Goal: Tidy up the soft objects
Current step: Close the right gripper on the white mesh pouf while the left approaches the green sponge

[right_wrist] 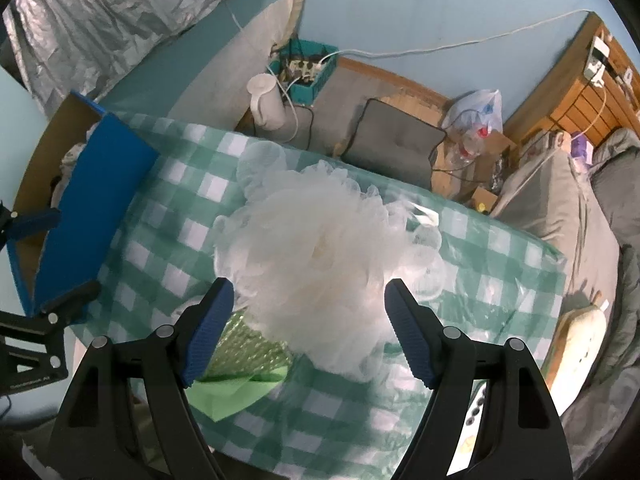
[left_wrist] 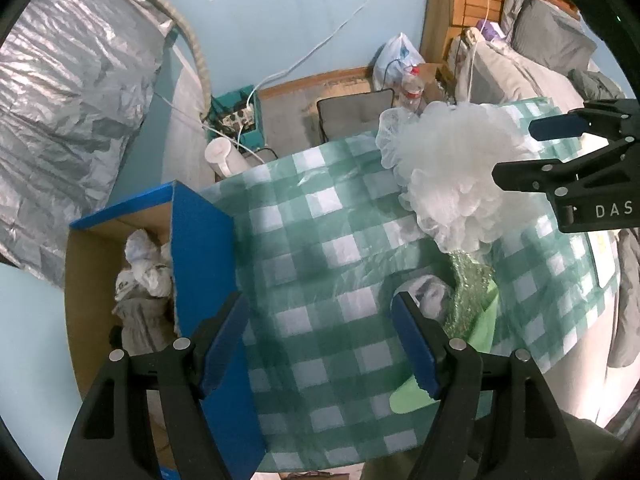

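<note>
A white mesh bath pouf (right_wrist: 320, 264) sits between the fingers of my right gripper (right_wrist: 308, 328), lifted above the green checked tablecloth (left_wrist: 320, 264); the jaws stand wide around it. In the left wrist view the pouf (left_wrist: 452, 176) hangs at upper right by the right gripper (left_wrist: 516, 152). My left gripper (left_wrist: 320, 340) is open and empty above the cloth, beside the blue cardboard box (left_wrist: 200, 248). The box holds white and grey soft items (left_wrist: 144, 272). A green bubble-wrap piece (left_wrist: 472, 288) on a green sheet and a white soft item (left_wrist: 430, 292) lie on the cloth.
The box (right_wrist: 100, 200) stands at the table's left edge. A white jug (right_wrist: 266, 100), a teal crate of cables (right_wrist: 304, 68), a grey cushion (right_wrist: 392, 140) and bags lie on the floor behind. A bed (right_wrist: 560, 208) is at right.
</note>
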A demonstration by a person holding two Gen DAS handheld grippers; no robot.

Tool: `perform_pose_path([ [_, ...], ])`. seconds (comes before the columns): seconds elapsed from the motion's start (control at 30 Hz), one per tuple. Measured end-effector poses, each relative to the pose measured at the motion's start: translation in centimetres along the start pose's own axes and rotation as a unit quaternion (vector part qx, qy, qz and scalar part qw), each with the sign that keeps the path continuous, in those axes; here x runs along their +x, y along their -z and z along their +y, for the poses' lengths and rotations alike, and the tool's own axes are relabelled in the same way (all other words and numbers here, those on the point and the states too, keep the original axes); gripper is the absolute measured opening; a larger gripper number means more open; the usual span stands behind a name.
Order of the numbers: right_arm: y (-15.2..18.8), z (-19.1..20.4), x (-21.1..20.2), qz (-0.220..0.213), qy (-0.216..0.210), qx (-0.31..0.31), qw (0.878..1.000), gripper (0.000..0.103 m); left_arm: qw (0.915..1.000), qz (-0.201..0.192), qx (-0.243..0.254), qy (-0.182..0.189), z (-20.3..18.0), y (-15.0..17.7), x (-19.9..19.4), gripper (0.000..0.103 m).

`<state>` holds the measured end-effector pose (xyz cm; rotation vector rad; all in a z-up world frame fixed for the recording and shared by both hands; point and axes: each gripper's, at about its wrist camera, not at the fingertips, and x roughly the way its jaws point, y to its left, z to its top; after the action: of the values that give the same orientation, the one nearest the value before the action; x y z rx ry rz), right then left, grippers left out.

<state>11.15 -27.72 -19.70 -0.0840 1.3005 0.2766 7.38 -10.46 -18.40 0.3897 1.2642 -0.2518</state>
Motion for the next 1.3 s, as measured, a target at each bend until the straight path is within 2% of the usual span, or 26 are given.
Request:
perform_pose_path([
  [0.2, -1.5, -0.2, 1.9, 0.018, -0.007, -0.011, 1.000, 0.078, 0.9998, 0.011, -0.015, 0.001, 0.2, -1.0, 1.6, 0.075],
  [0.5, -2.9, -0.4, 6.0, 0.049, 0.022, -0.044, 0.998, 0.084, 0.9984, 0.032, -0.040, 0.021, -0.1, -1.5, 3.3, 0.075],
  [0.8, -2.6, -0.6, 9.0, 0.082, 0.030, -0.059, 0.994, 0.092, 0.9974, 0.048, -0.049, 0.022, -0.2, -1.4, 4.6, 0.075],
  [1.3, -1.1, 0.3, 11.9, 0.107, 0.054, -0.060, 0.991, 0.095, 0.9968, 0.058, -0.048, 0.028, -0.5, -0.1, 4.8, 0.075],
])
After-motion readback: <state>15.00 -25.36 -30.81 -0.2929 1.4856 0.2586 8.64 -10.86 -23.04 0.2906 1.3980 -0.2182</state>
